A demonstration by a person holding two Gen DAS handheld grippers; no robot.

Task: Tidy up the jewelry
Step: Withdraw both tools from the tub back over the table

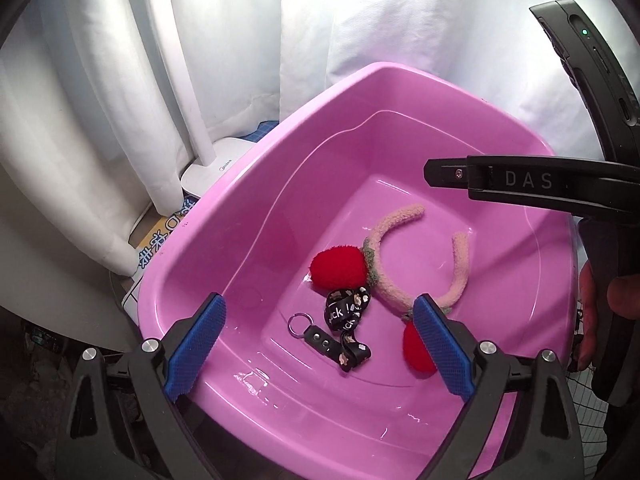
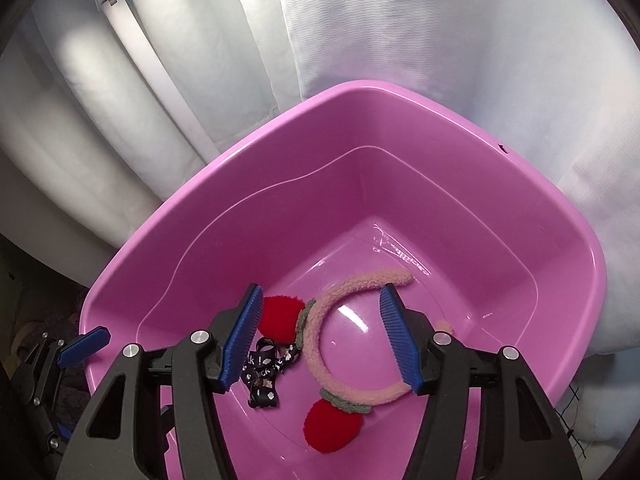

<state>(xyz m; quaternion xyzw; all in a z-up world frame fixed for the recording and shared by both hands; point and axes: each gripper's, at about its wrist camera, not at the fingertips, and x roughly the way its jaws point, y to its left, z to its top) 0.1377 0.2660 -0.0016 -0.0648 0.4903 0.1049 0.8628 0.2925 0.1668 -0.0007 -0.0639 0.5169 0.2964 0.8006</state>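
Headband (image 2: 320, 344) lies flat in basin (image 2: 200, 240), ends pointing right; both jaws released.

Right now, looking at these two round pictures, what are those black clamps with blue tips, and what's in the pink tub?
Those are hand-held grippers, one in each of a person's hands, each with a camera looking along its two fingers. One picture is from the left gripper, the other from the right gripper. Both stand open over a pink plastic tub and hold nothing. On the tub's floor lie a fuzzy pink headband with red pompoms and a black printed ribbon keychain with a metal ring. White curtains hang behind.
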